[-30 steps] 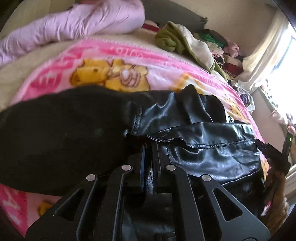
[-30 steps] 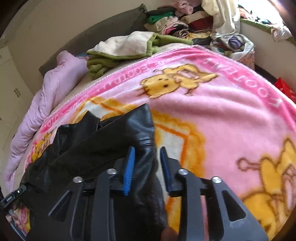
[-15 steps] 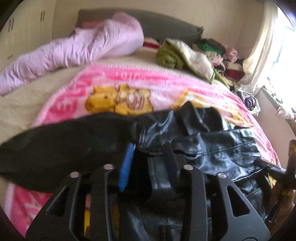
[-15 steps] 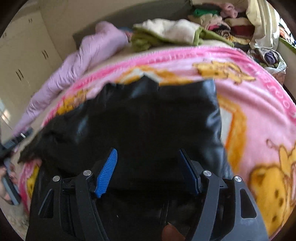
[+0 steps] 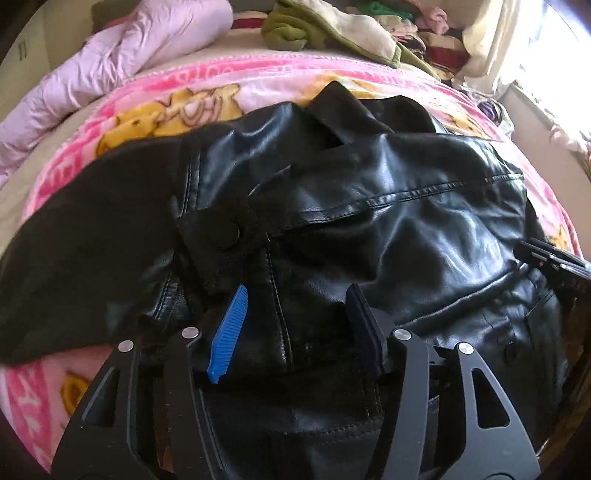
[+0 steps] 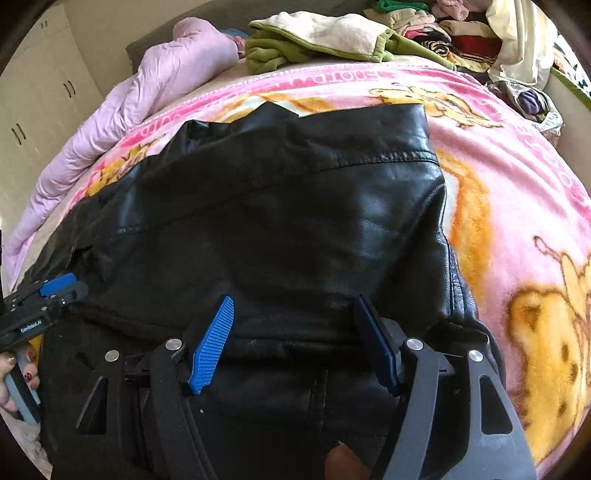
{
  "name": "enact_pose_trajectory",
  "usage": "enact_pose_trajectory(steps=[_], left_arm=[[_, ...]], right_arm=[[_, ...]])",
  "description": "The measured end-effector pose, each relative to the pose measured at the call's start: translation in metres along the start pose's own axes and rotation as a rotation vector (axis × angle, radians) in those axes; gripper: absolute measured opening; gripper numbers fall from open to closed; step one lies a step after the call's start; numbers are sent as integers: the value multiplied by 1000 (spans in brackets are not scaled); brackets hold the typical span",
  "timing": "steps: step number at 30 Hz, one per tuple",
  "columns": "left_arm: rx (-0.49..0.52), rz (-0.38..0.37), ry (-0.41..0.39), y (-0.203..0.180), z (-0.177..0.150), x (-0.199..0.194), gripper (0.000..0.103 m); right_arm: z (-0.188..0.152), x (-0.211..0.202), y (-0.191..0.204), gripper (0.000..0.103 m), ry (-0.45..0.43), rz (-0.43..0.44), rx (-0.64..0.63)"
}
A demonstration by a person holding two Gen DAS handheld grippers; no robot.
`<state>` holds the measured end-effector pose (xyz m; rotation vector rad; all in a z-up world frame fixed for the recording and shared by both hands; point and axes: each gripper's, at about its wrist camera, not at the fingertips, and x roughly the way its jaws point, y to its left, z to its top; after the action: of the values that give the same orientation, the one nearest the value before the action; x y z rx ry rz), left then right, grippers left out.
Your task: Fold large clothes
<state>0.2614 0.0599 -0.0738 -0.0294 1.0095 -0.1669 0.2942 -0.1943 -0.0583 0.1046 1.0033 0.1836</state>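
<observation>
Nearest me, my left tool (image 5: 295,328) is opening, its jaws apart over a seam of the black leather jacket (image 5: 388,206) with nothing pinched. My right tool (image 6: 295,339) stands wide as well, above the folded near edge and gripping nothing. The jacket lies bunched on the pink blanket (image 6: 517,206) spread over the bed, one dark sleeve (image 5: 85,240) trailing to the left. I judge a fold has just been laid and released. Next I would pick fresh edges and bring that sleeve in. Farther back sit the lilac duvet (image 6: 147,96) and a clothes pile (image 6: 424,29).
</observation>
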Motion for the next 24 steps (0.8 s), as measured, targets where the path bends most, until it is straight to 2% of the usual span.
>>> enact_pose_trajectory(steps=[5, 9, 11, 13, 15, 16, 18, 24], left_arm=[[-1, -17, -31, -1, 0, -14, 55], [-1, -42, -73, -8, 0, -33, 73], [1, -58, -83, -12, 1, -38, 75], [1, -70, -91, -16, 0, -44, 84], [5, -72, -98, -20, 0, -49, 87], [7, -71, -103, -22, -1, -52, 93], [6, -60, -115, -23, -2, -56, 94], [-12, -27, -152, -20, -4, -71, 94]], right_arm=[[-2, -9, 1, 69, -29, 10, -2], [-5, -24, -2, 76, -48, 50, 35], [-5, -31, -1, 80, -60, 54, 34], [-5, -35, 2, 85, -66, 64, 33], [-7, -40, 5, 89, -70, 74, 36], [-7, -41, 6, 90, -72, 78, 34], [-8, -47, 10, 95, -86, 77, 30], [-5, -63, 27, 96, -125, 84, 10]])
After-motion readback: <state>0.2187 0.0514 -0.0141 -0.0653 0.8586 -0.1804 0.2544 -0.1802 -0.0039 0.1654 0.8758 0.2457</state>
